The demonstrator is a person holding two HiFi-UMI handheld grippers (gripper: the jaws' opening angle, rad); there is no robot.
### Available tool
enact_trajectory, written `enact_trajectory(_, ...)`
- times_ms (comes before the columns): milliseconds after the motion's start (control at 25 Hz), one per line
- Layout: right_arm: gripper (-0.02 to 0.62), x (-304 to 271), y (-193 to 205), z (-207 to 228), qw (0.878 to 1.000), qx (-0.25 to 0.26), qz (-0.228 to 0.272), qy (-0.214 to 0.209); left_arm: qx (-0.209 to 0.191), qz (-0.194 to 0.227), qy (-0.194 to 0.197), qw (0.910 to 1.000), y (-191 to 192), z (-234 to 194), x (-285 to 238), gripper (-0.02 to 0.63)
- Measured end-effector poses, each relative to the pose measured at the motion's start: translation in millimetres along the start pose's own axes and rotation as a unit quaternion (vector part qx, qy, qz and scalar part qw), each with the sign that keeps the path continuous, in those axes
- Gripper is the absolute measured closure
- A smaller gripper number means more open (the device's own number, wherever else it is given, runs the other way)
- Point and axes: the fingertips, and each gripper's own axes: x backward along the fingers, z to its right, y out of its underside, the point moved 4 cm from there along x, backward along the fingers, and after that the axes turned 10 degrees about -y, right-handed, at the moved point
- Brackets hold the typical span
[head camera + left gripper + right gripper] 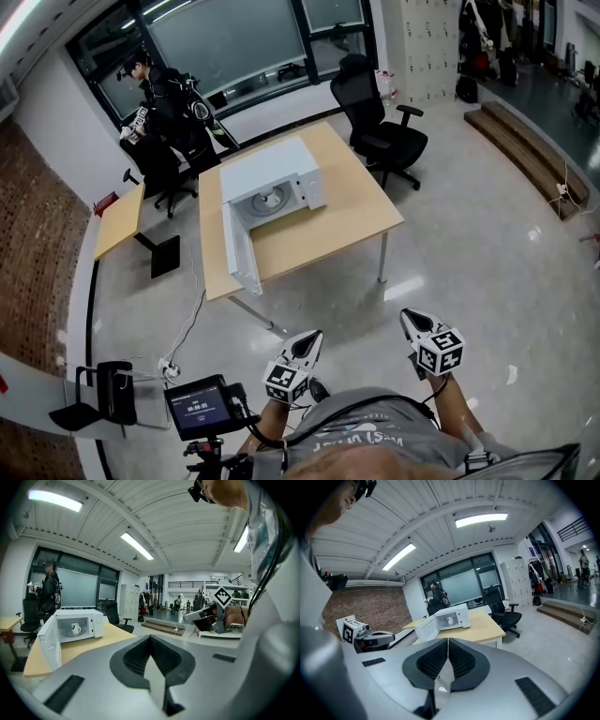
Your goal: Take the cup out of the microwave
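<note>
Bare floor (450, 281) runs from the person to the table (347, 220). On it, a table leg (382, 258) at right and a cable (192, 319) at left. The microwave (272, 183) cavity faces the near edge, unobstructed from the front. Its door (240, 248) stands swung out on the cavity's left and reaches the near table edge, which blocks entry from that side. Bare tabletop right of the cavity. The cup (75, 629) sits alone on the turntable, with space around it. Office chair (380, 122) is beyond the table's far side.

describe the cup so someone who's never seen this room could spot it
Find the larger wooden table near the middle of the floor; a white microwave sits on it with its door swung open. The cup is the small white one standing inside, the only thing in it.
</note>
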Motion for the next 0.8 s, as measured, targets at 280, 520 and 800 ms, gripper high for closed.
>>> enact_trajectory(280, 0.583, -18.7, 9.6, -9.4, 1.000, -0.009, -0.005, -0.009, -0.002, -0.010, -0.002, 0.9999, 10.1, -12.9, 5.4, 0.563)
enact_trajectory(520, 0.583, -31.9, 17.8, -19.4, 1.000, -0.018, -0.017, -0.006, 0.007, -0.018, -0.001, 0.9998, 19.9, -27.2, 13.0, 0.563)
enact_trajectory(800, 0.583, -59.1, 21.4, -37.7, 0.999, -0.027, -0.032, -0.013, 0.010, -0.024, 0.000, 0.9997, 22.0, -50.6, 23.1, 0.563)
